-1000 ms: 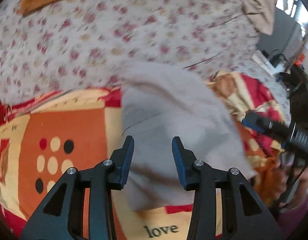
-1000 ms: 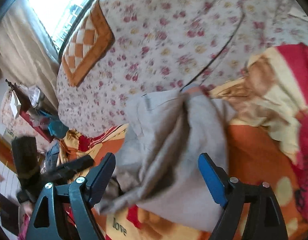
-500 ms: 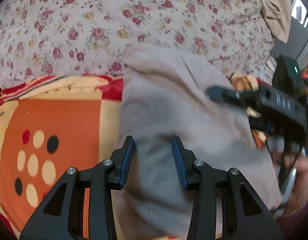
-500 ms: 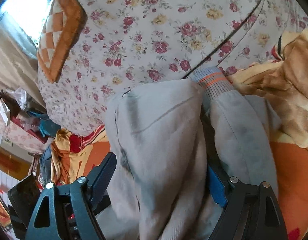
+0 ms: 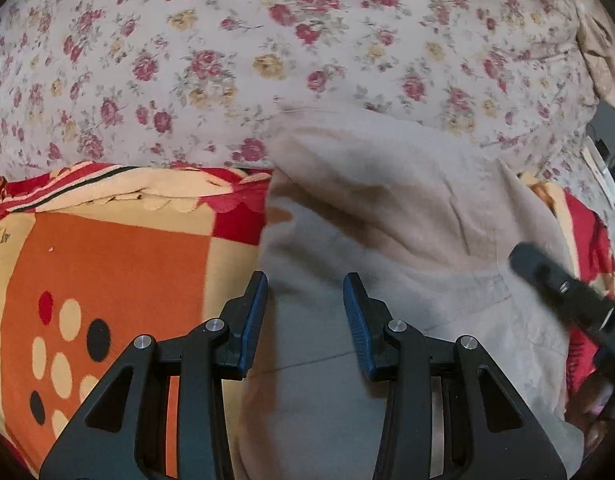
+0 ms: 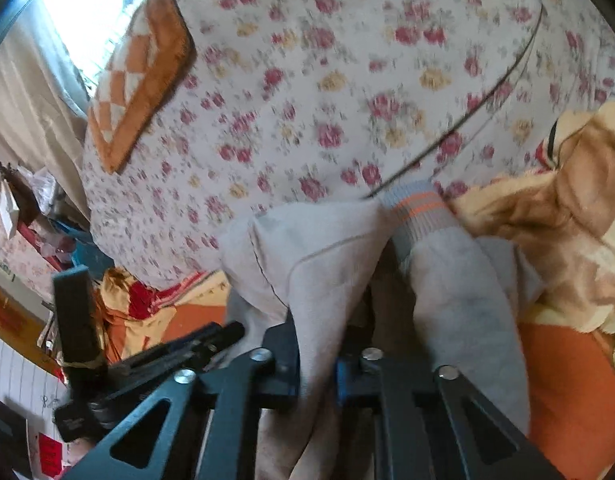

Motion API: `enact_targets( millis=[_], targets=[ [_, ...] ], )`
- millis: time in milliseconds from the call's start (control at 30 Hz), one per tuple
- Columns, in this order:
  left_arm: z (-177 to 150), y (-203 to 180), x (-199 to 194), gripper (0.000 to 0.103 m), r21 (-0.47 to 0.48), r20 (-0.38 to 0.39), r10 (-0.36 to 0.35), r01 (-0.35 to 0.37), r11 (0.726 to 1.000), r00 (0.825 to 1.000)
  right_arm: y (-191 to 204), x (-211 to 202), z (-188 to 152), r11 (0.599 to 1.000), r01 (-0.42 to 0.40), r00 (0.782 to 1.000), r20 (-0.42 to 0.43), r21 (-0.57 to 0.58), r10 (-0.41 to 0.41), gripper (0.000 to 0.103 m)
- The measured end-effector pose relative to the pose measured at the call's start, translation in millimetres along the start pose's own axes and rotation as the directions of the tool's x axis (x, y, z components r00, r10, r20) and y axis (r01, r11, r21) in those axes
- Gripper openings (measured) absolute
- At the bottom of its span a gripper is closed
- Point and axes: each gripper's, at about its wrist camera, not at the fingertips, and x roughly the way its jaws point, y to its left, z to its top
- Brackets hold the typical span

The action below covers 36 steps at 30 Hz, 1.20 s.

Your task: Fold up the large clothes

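A grey sweatshirt (image 5: 387, 216) lies folded on an orange, red and cream blanket (image 5: 107, 264). My left gripper (image 5: 305, 312) is open just above its near part, with nothing between the fingers. In the right wrist view the sweatshirt (image 6: 319, 256) bunches up, with a grey-and-orange striped cuff (image 6: 419, 212) at its far end. My right gripper (image 6: 317, 364) is shut on a fold of the sweatshirt. The right gripper also shows at the right edge of the left wrist view (image 5: 563, 296).
A floral quilt (image 5: 267, 48) covers the bed behind the sweatshirt. An orange checked cushion (image 6: 139, 76) lies at the far left. A crumpled cream blanket part (image 6: 567, 200) lies to the right. Cluttered furniture stands beside the bed at left (image 6: 35, 240).
My right gripper has closed on the sweatshirt fold; it was wide open a second ago. My left gripper has moved forward over the sweatshirt and stays open.
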Motion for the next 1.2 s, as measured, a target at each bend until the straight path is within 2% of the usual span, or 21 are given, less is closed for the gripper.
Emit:
enact_targets(
  millis=[167,233,300,367,400,433,467,500,533,600,700,733,767,800,833,867,933,1033,1100,1200],
  targets=[
    [5,-27,-25,0.038,0.052,0.026,-0.098,0.097,0.994,0.995,-4,-37,17,1.0,-0.024,0.997,0.071,-0.015,0.025,0.002],
    [4,-40,-23,0.038,0.074,0.014,-0.113,0.111,0.991,0.994,-12,-35,20,1.0,-0.016,0.999,0.048,0.006,0.015,0.002],
    [0,-45,-13,0.038,0.078,-0.009,-0.098,0.099,0.992,0.995,-16,-24,15,1.0,-0.009,1.0,-0.024,-0.004,0.009,0.002],
    [-5,-44,-9,0.038,0.078,-0.007,-0.082,0.083,0.994,0.997,-19,-26,8,1.0,0.0,1.0,-0.021,0.011,0.0,0.004],
    [-6,-41,-10,0.038,0.074,0.0,-0.09,0.09,0.993,0.996,-20,-29,5,1.0,-0.011,1.0,-0.017,0.02,0.011,0.007],
    [-7,-39,-12,0.038,0.067,0.001,-0.096,0.095,0.993,0.995,-22,-32,2,0.999,-0.027,1.0,-0.015,0.028,0.027,0.02],
    [-6,-34,-14,0.038,0.054,0.002,-0.103,0.103,0.993,0.995,-21,-35,-1,0.999,-0.037,0.999,-0.016,0.032,0.037,0.04],
    [-4,-31,-16,0.038,0.047,0.004,-0.108,0.107,0.993,0.994,-20,-36,-4,0.999,-0.035,0.999,-0.019,0.032,0.036,0.051],
    [-2,-27,-18,0.038,0.045,0.01,-0.103,0.102,0.994,0.995,-19,-37,-6,0.999,-0.033,0.999,-0.024,0.03,0.034,0.066],
    [1,-19,-21,0.038,0.043,0.029,-0.062,0.061,0.997,0.998,-14,-30,-10,0.999,-0.035,0.998,-0.053,0.016,0.036,0.069],
    [3,-4,-17,0.038,0.003,0.015,-0.041,0.041,0.999,0.999,-10,-9,-15,0.999,-0.037,0.995,-0.097,0.014,0.038,0.069],
    [2,1,-13,0.038,-0.015,0.002,-0.039,0.039,0.999,0.999,-9,1,-16,0.999,-0.049,0.993,-0.108,0.019,0.051,0.066],
    [1,4,-10,0.038,-0.027,-0.008,-0.036,0.036,0.999,0.999,-8,12,-18,0.998,-0.059,0.991,-0.121,0.033,0.062,0.053],
    [0,7,-7,0.038,-0.038,-0.018,-0.029,0.028,0.999,0.999,-8,20,-18,0.998,-0.057,0.989,-0.132,0.041,0.062,0.045],
    [-1,9,-6,0.038,-0.044,-0.023,-0.023,0.022,0.999,0.999,-6,26,-18,0.998,-0.047,0.99,-0.134,0.038,0.052,0.025],
    [1,10,-7,0.038,-0.047,-0.024,-0.019,0.018,0.999,1.0,-3,26,-17,0.999,-0.042,0.992,-0.119,0.025,0.045,0.013],
    [5,9,-14,0.038,-0.048,-0.008,-0.027,0.026,0.998,1.0,5,9,-12,0.998,-0.055,0.996,-0.064,-0.012,0.054,0.006],
    [15,2,-20,0.038,-0.047,0.02,-0.055,0.056,0.997,0.998,6,-30,-5,0.997,-0.035,0.999,0.037,-0.063,0.037,0.004],
    [18,-8,-12,0.038,-0.036,0.007,-0.079,0.079,0.996,0.997,-8,-37,-4,0.999,0.001,0.999,0.047,-0.046,0.001,0.003],
    [11,-25,18,0.039,-0.011,-0.076,-0.07,0.069,0.998,0.995,-36,-25,-9,0.997,0.083,0.997,0.007,-0.009,-0.083,0.003]
  ],
)
